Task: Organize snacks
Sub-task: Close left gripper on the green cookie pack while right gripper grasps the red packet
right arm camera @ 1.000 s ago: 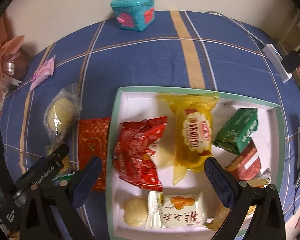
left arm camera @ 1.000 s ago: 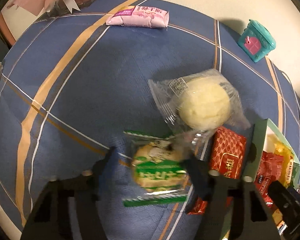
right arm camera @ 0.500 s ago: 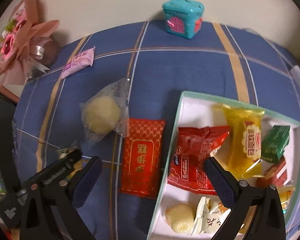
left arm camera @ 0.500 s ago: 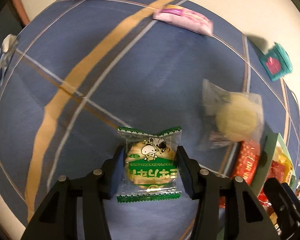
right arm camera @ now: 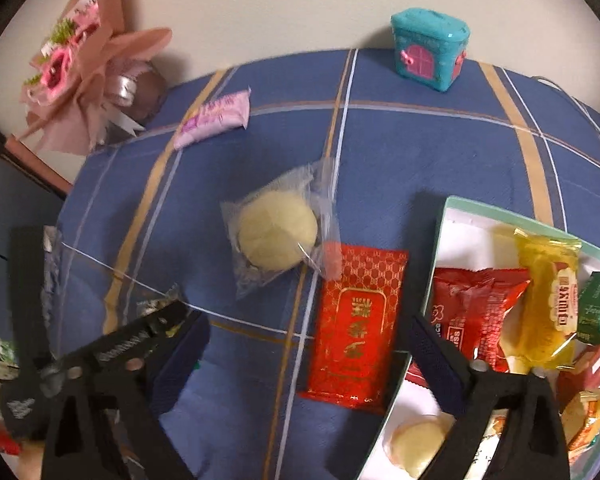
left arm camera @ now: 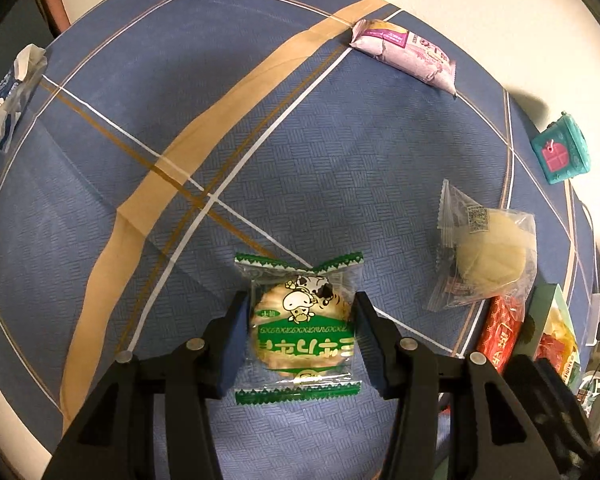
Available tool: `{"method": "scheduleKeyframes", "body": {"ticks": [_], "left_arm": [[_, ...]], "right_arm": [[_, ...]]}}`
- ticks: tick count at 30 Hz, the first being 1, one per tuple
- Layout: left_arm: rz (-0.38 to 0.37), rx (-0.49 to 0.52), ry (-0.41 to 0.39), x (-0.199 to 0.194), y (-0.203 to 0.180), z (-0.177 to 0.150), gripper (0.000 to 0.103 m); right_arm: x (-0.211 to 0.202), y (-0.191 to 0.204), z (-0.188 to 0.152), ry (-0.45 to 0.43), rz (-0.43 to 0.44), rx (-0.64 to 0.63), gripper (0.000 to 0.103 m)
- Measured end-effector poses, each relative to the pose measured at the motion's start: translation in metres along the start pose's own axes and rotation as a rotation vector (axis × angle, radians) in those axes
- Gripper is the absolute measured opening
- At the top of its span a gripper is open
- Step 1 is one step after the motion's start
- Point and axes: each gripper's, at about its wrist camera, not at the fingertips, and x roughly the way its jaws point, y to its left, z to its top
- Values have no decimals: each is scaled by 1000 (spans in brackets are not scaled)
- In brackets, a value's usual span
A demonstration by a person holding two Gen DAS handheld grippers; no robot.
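Left tongs point(left arm camera: 300, 332) pinch the green cookie packet point(left arm camera: 300, 330) by its 2 sides over the blue cloth point(left arm camera: 340, 160); right tongs point(right arm camera: 306, 360) gape empty above the red packet point(right arm camera: 356, 320). I'd grip gently and carry it to the tray point(right arm camera: 440, 248).

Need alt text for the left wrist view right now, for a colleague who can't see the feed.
The left gripper is shut on a green cow-print cracker packet above a blue plaid tablecloth. A clear-wrapped pale bun lies to the right, a purple packet beyond, a teal toy house at the far right.
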Motion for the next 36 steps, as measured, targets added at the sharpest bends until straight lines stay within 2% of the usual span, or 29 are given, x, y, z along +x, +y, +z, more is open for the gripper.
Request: {"method": "scheduleKeyframes", "body": {"ticks": [10, 23, 29, 36], "left_arm": [[6, 12, 1, 1, -7, -4, 53], [3, 6, 3, 3, -8, -7, 53], [0, 2, 4, 3, -9, -7, 53], [-5, 1, 5, 3, -8, -7, 53]], "right_arm": [[27, 3, -2, 27, -84, -44, 84], [51, 20, 15, 10, -194, -134, 83], [61, 23, 17, 30, -220, -154, 83], [63, 22, 15, 73, -190, -122, 83]]}}
